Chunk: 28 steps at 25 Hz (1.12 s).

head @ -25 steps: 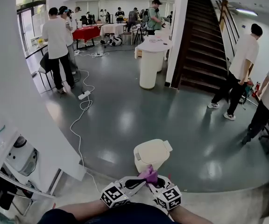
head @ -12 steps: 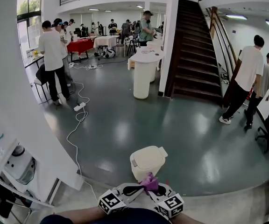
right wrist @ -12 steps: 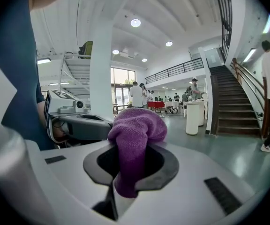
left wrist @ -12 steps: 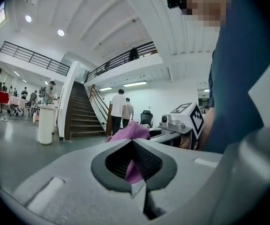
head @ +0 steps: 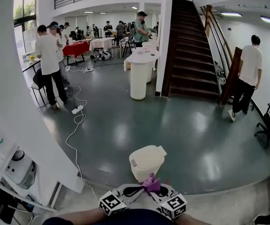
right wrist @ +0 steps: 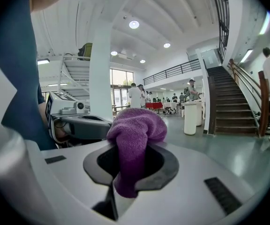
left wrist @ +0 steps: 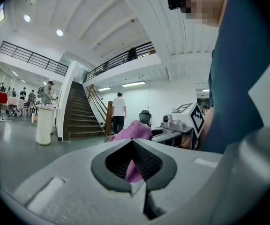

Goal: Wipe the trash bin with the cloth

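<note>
Two tools share one load: the left hand-held gripper (head: 134, 190) and right hand-held gripper (head: 158, 190) both clamp the purple cloth (head: 150, 183). The trash bin (head: 146, 159) stands on the floor (head: 196, 139) just ahead, below them, equally near each.

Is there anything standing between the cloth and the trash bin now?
Nothing visible does. The cloth, shut in the left gripper and the right gripper, is held just short of the bin. The cable lies off to the left.
</note>
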Each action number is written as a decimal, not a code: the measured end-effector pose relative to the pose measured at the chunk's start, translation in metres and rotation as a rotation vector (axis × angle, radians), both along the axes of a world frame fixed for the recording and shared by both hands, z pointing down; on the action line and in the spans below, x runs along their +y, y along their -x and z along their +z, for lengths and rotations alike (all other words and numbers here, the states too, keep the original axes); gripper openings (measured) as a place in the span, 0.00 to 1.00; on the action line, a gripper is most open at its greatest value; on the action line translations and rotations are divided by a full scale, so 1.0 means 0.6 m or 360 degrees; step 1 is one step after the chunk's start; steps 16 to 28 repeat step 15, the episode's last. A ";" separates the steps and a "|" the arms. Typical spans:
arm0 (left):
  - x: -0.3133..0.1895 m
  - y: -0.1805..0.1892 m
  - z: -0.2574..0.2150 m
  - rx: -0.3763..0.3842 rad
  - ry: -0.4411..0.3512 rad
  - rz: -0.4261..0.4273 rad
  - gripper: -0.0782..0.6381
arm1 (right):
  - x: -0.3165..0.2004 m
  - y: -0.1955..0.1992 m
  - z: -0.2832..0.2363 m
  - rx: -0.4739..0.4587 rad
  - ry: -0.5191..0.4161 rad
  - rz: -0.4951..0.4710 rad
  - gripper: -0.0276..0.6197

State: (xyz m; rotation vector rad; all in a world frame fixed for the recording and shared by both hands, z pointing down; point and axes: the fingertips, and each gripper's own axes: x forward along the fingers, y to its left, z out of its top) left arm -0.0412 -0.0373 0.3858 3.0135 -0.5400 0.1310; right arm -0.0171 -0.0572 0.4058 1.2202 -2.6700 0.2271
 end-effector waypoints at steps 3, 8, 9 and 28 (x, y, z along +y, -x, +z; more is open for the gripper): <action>0.005 -0.002 0.000 -0.0001 0.0001 0.0004 0.09 | 0.005 -0.003 0.001 -0.0002 0.0004 0.0006 0.16; 0.012 -0.009 0.002 -0.0007 0.0009 0.0010 0.09 | 0.014 -0.010 0.008 -0.0005 0.0017 0.0017 0.16; 0.014 -0.010 0.003 -0.0009 0.0009 0.0012 0.09 | 0.015 -0.010 0.008 -0.0011 0.0014 0.0021 0.16; 0.016 -0.018 0.006 -0.0002 0.0006 0.0009 0.09 | 0.016 -0.011 0.006 -0.0012 -0.0002 0.0023 0.16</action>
